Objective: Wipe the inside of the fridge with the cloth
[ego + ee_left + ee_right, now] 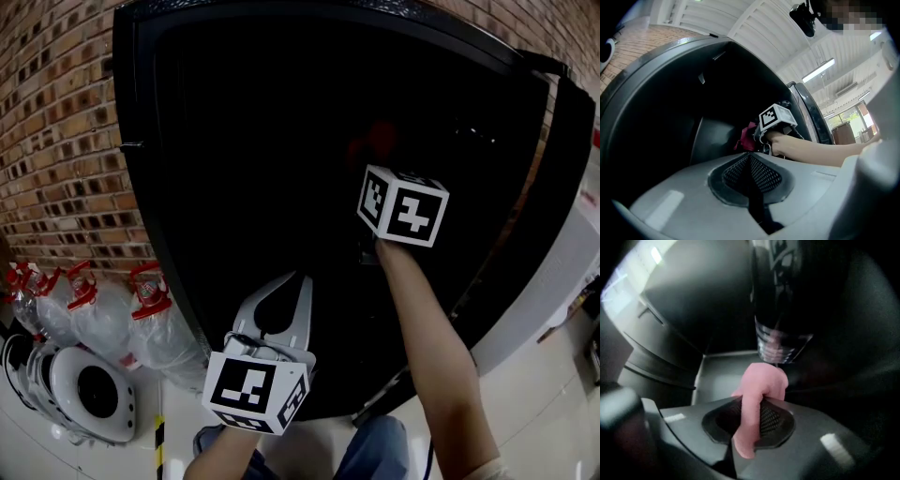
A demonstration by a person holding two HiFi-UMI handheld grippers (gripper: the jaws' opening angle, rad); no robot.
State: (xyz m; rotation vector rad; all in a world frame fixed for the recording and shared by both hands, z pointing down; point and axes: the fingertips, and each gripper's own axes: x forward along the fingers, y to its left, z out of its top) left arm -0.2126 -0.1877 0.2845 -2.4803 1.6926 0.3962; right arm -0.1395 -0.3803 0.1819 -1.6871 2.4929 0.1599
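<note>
Pink cloth (761, 385) — bunched, doubled over — pinched by the right gripper (752, 420).

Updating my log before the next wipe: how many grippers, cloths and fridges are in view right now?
Grippers: 2 (left gripper, jaws shut and empty; right gripper, jaws shut on the cloth)
Pink cloth: 1
Black fridge: 1
Total: 4

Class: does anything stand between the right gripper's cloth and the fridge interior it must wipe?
Nothing clearly does. The right gripper, jaws shut on the cloth, is inside the fridge; a shiny ribbed shape ahead is unclear.
</note>
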